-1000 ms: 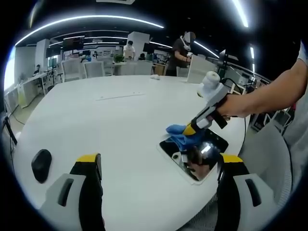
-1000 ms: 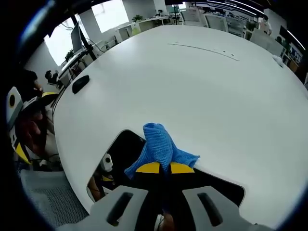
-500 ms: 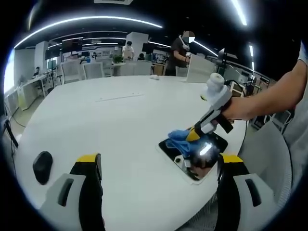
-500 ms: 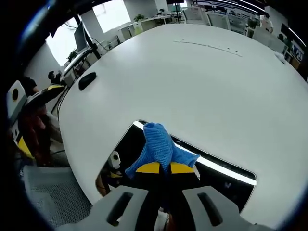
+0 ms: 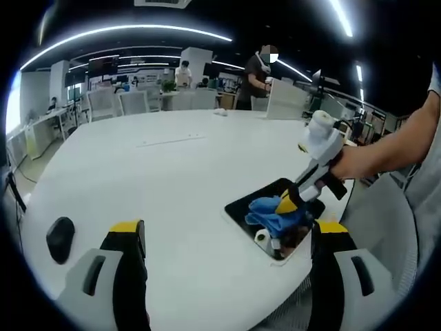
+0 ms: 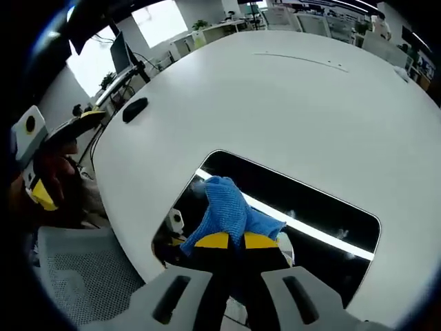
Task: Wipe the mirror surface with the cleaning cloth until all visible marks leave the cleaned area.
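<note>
Blue cleaning cloth (image 6: 231, 214): bunching up between the yellow tips of the right gripper (image 6: 230, 241), pressing onto the mirror (image 6: 324, 221); in the left gripper view showing as a crumpled blue wad (image 5: 273, 211) lying on the dark glass.
Mirror: lying flat near the table's (image 5: 165, 179) curved near edge; in the right gripper view reflecting a bright ceiling light strip across the glass, in the left gripper view (image 5: 258, 207) appearing as a dark rounded rectangle.
Right gripper: jaws closing tight on the cloth, no gap between the tips in its own view; in the left gripper view entering from the right (image 5: 289, 202), slanting down onto the mirror, held by a person's hand (image 5: 351, 164).
Left gripper: own jaws rising wide apart at the bottom of its view (image 5: 227, 231), gripping nothing, hovering above the table's near edge; in the right gripper view showing at the left edge (image 6: 41, 158), off the table.
Table: white, round, spreading wide in both views.
Black mouse (image 5: 60, 235): resting near the table's left edge in the left gripper view; sitting toward the far left edge (image 6: 135, 109) in the right gripper view.
Background: standing people (image 5: 260, 72) visible beyond the table's far edge in the left gripper view; mesh chair seat (image 6: 83, 276) appearing below the table edge in the right gripper view.
</note>
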### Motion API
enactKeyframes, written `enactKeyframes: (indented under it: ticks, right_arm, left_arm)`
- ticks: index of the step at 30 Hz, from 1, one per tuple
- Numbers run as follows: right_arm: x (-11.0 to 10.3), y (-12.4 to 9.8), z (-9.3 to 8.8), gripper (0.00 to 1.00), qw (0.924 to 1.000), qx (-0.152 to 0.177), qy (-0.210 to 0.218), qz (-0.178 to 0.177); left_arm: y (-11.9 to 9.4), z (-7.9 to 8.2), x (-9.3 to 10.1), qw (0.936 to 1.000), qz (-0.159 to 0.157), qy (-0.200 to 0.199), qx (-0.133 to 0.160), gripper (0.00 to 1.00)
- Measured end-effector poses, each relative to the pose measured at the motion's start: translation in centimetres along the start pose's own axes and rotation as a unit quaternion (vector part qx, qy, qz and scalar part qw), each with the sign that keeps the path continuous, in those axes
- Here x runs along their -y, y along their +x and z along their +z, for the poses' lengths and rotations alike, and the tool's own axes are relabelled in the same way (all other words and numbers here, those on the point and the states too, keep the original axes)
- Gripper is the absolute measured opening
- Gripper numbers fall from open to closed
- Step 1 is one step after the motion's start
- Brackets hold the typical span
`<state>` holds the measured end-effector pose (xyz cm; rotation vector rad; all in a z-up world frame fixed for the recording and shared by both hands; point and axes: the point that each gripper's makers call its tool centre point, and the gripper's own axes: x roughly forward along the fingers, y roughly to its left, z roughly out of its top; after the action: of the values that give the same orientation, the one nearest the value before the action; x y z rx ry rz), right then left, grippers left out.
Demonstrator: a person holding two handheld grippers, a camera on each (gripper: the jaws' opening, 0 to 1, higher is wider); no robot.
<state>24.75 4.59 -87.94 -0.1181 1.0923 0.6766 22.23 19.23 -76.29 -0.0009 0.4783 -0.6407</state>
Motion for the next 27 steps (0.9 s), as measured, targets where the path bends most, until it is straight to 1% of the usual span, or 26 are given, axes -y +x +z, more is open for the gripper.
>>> enactKeyframes:
  ticks: [7, 13, 17, 27]
  right_arm:
    - [-0.6, -0.4, -0.9, 0.00, 1.0000, 0.001, 0.000, 0.005]
    - [-1.0, -0.6, -1.6, 0.00, 1.0000, 0.005, 0.001, 0.004]
    - [-1.3, -0.7, -2.0, 0.00, 0.9999, 0.005, 0.004, 0.007]
    - [-2.6, -1.2, -3.4, 0.00, 0.9998, -0.002, -0.004, 0.017]
  left_arm:
    - [0.3, 0.2, 0.4, 1.0000, -0.003, 0.004, 0.000, 0.99]
    - [0.6, 0.2, -0.1, 1.0000, -0.003, 0.005, 0.004, 0.99]
    - [0.6, 0.3, 0.1, 1.0000, -0.003, 0.005, 0.002, 0.99]
    - [0.7, -0.4, -0.1, 1.0000, -0.002, 0.003, -0.001, 0.99]
